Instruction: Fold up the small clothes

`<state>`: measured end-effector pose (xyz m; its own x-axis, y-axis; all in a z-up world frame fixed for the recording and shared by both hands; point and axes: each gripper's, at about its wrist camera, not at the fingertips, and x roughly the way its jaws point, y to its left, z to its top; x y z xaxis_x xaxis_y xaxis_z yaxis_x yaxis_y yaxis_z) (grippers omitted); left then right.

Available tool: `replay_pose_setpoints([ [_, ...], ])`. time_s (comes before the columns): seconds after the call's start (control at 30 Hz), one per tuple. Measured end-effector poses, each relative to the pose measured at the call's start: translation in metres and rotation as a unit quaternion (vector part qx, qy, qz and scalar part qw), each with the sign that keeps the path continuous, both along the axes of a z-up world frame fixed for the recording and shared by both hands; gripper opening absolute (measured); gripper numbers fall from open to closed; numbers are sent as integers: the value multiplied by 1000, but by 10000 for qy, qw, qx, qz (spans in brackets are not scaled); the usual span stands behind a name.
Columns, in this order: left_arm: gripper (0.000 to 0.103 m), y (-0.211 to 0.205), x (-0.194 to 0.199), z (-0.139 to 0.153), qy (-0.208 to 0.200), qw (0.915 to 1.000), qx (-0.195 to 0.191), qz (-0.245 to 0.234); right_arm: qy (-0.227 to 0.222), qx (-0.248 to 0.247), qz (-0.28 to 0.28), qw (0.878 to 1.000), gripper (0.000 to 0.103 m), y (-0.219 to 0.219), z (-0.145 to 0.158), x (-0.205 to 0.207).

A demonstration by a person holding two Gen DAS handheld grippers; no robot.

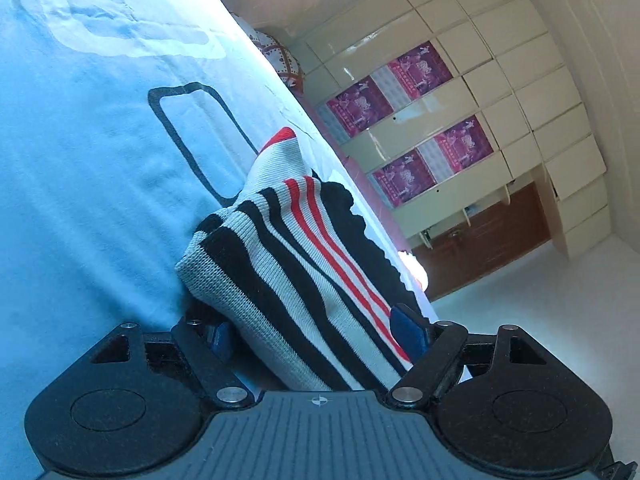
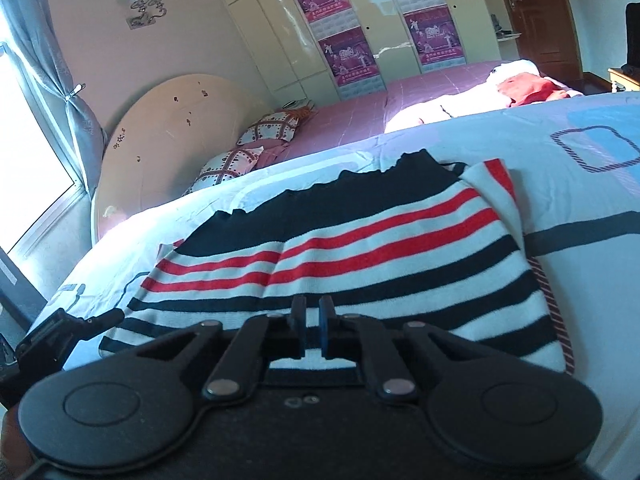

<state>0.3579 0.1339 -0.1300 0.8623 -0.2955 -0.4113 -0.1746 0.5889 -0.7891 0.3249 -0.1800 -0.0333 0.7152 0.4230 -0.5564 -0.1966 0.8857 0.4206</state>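
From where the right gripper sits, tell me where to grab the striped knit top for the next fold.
Probably the near hem of the striped knit top, low from the front. It lies flat on the bedsheet, that edge just ahead of the right gripper. The left gripper straddles the bunched left end.

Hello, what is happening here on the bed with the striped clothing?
A person is folding a small striped knit garment on a bed covered with a light blue sheet, using a handheld gripper in each hand. The left gripper is wide open, with a raised fold of the garment between its fingers. The right gripper is nearly shut at the garment's near edge; whether it pinches the fabric cannot be seen. The garment is already partly folded, one layer over another.
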Motion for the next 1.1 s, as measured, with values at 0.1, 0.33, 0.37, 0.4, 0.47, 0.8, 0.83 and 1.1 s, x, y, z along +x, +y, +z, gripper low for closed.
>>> replay_pose_setpoints([
  [0.1, 68, 1, 16, -5, -53, 9997, -160, 156, 17, 55, 180, 9998, 8, 9, -4, 18],
  [0.33, 21, 16, 39, -27, 126, 9967, -694, 392, 48, 71, 586, 9982, 8, 31, -20, 51],
  [0.37, 21, 15, 42, -26, 155, 9973, -631, 342, 52, 65, 630, 9980, 8, 34, -22, 54],
  [0.4, 18, 14, 44, -25, 152, 9972, -649, 325, 62, 34, 681, 9977, 8, 37, -25, 55],
  [0.47, 18, 14, 47, -21, 142, 9978, -580, 283, 93, -71, 729, 9973, 8, 42, -29, 57],
  [0.8, 18, -8, 72, 45, -578, 9976, 65, -379, 283, -226, 636, 9973, 0, 42, -46, 58],
  [0.83, 18, -13, 77, 60, -668, 9960, 250, -541, 283, -177, 603, 9976, 0, 41, -47, 58],
  [1.1, 18, -98, 116, 140, -1240, 9700, 902, -1886, 641, 421, 298, 9966, 0, 19, -40, 68],
])
